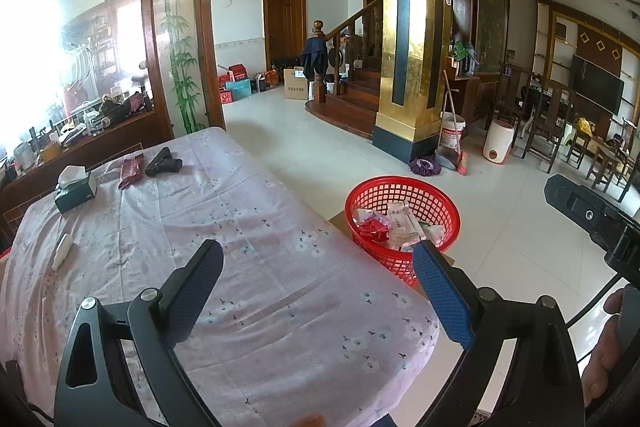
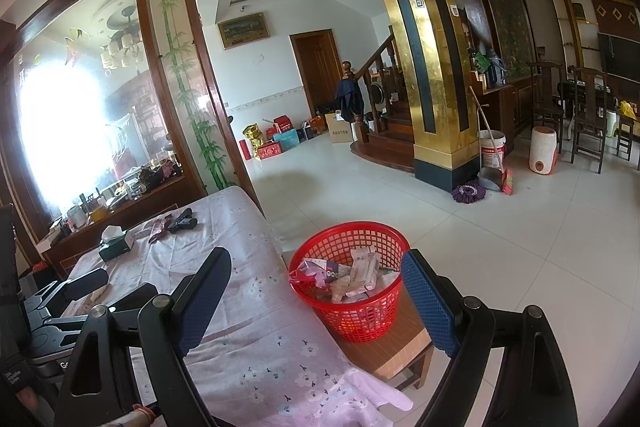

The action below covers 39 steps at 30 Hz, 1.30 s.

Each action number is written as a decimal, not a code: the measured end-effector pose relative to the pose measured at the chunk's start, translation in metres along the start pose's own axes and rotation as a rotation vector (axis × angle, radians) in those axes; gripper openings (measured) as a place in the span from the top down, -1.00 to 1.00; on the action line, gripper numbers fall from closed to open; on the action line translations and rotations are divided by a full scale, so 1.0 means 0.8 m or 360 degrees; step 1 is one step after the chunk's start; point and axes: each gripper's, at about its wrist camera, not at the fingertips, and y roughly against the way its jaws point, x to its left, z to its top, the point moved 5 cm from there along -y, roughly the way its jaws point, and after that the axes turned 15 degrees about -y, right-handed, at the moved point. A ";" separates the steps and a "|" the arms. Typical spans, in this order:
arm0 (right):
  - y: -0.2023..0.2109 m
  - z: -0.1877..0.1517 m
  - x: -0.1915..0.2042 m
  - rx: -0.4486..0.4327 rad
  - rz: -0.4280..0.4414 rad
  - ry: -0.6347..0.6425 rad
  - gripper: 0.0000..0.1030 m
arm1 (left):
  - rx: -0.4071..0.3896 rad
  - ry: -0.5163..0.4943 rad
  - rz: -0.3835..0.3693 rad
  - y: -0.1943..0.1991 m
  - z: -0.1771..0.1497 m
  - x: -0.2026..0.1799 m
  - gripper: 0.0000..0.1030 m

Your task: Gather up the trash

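Both grippers are hovering over the near end of a desk point(image 1: 248, 227) draped in a pale floral cloth, each tilting slightly downward with jaws standing wide and holding nothing. The left gripper point(image 1: 320, 291) is pointing over the desk's near right corner; the right gripper point(image 2: 316, 303) is pointing toward the red basket point(image 2: 352, 315) of trash point(image 2: 352, 277), sitting on a low wooden stand just right of the desk.

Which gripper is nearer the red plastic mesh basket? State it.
Right. The right gripper hangs open with the red plastic mesh basket just ahead between its fingers; the left gripper sits further left over the floral tablecloth, basket off to its right.
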 end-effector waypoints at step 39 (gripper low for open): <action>0.005 -0.013 -0.020 0.0019 -0.0040 -0.0021 -0.74 | 0.0071 -0.0011 -0.0058 -0.003 -0.023 0.011 -0.84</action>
